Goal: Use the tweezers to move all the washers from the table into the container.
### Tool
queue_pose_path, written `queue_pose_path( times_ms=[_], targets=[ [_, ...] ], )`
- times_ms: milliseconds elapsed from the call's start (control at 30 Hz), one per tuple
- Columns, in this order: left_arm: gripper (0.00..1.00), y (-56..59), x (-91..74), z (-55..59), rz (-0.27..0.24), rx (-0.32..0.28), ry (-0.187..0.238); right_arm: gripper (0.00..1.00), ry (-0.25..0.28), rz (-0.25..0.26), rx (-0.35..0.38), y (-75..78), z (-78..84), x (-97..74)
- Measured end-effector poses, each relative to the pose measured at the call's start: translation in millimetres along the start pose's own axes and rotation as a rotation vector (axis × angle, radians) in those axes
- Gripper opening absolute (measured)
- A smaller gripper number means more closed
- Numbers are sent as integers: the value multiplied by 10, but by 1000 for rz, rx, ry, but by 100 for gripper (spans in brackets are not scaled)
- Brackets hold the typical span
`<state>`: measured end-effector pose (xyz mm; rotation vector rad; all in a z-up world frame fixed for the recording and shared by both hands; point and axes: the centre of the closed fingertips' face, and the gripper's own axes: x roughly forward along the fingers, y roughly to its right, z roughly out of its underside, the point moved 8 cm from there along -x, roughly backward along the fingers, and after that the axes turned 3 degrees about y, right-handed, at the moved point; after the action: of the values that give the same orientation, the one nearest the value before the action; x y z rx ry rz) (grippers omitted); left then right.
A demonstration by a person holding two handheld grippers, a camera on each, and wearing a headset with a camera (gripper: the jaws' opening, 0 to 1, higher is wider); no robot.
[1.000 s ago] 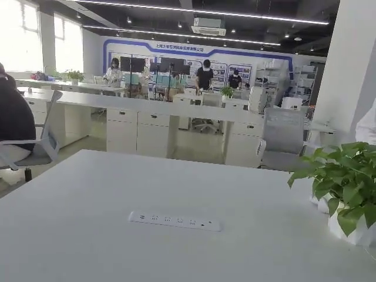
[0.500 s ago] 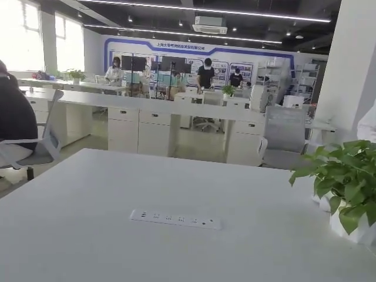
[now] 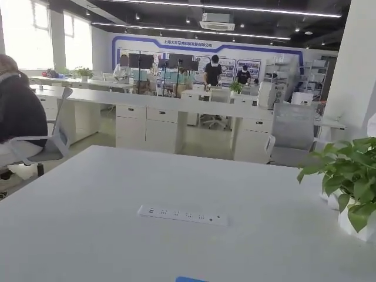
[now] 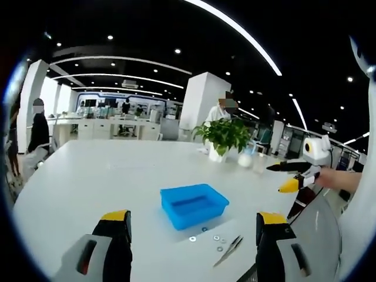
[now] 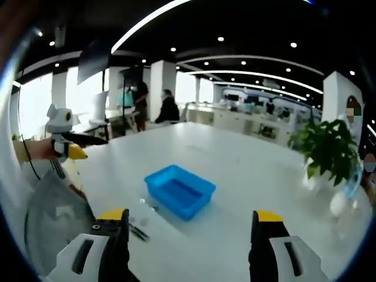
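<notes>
- Container [image 4: 194, 204]: one blue rectangular tray, open-topped, at the centre of the left gripper view on the white table [image 4: 106, 176]. Its inside shows a plain blue floor. It also sits at the centre of the right gripper view, and a blue sliver of it cuts the bottom edge of the head view.
- Washers [image 4: 216, 238]: small silver rings lying loose on the table just below the container's near edge, at lower centre of the left gripper view. There are four or five, too small to count surely.
- Tweezers [image 4: 228, 251]: one pair, flat on the table just right of the washers and apart from both grippers.
- Left gripper [image 4: 194, 216]: jaws wide apart with nothing between them, rising from the bottom of its own view.
- Right gripper [image 5: 189, 215]: jaws also spread and bare. It shows too at the right edge of the left gripper view, above the table.
- Potted plant [image 3: 349, 182]: one, at the right of the head view.
- Power strip [image 3: 182, 215]: one, white, set in the table at lower centre of the head view.
</notes>
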<state>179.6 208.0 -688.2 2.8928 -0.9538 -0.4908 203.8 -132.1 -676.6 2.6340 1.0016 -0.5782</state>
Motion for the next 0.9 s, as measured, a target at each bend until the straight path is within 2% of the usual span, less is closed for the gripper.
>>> queue_pose_path(
  times_ms=[33, 67, 133, 167, 200, 267, 333, 367, 400, 433, 500, 567, 600, 667, 733, 900],
  targets=[
    [81, -1, 18, 28, 14, 20, -28, 79, -22, -18, -20, 13, 27, 19],
    [80, 13, 53, 72, 43, 55, -70, 76, -51, -58, -45, 2, 56, 53],
    [73, 21, 95, 135, 70, 94, -119, 69, -83, -103, -72, -13, 90, 103],
    [70, 43, 135, 182, 109, 101, -156, 66, -107, -146, -94, -42, 115, 148],
    [65, 60, 158, 209, 126, 100, -183, 64, -121, -168, -108, -58, 129, 178],
    [59, 97, 236, 256, 163, 139, -217, 60, -167, -222, -141, -101, 179, 269],
    [54, 146, 304, 324, 215, 147, -277, 56, -218, -276, -188, -145, 221, 347],
    [53, 173, 351, 355, 245, 153, -308, 55, -252, -324, -213, -184, 248, 387],
    [51, 193, 382, 371, 266, 154, -321, 52, -268, -348, -229, -206, 260, 412],
    [49, 219, 419, 401, 297, 156, -352, 49, -281, -393, -257, -248, 270, 449],
    [44, 239, 474, 428, 318, 173, -375, 42, -318, -438, -292, -285, 303, 493],
    [43, 273, 530, 482, 350, 191, -426, 39, -362, -495, -338, -335, 337, 558],
    [42, 287, 555, 514, 368, 230, -457, 37, -384, -523, -365, -359, 354, 601],
    [40, 303, 580, 567, 382, 269, -505, 34, -415, -555, -392, -385, 373, 659],
    [38, 339, 610, 614, 408, 291, -535, 32, -435, -588, -416, -420, 385, 729],
    [30, 374, 667, 674, 420, 341, -579, 26, -472, -646, -468, -499, 398, 863]
  ],
)
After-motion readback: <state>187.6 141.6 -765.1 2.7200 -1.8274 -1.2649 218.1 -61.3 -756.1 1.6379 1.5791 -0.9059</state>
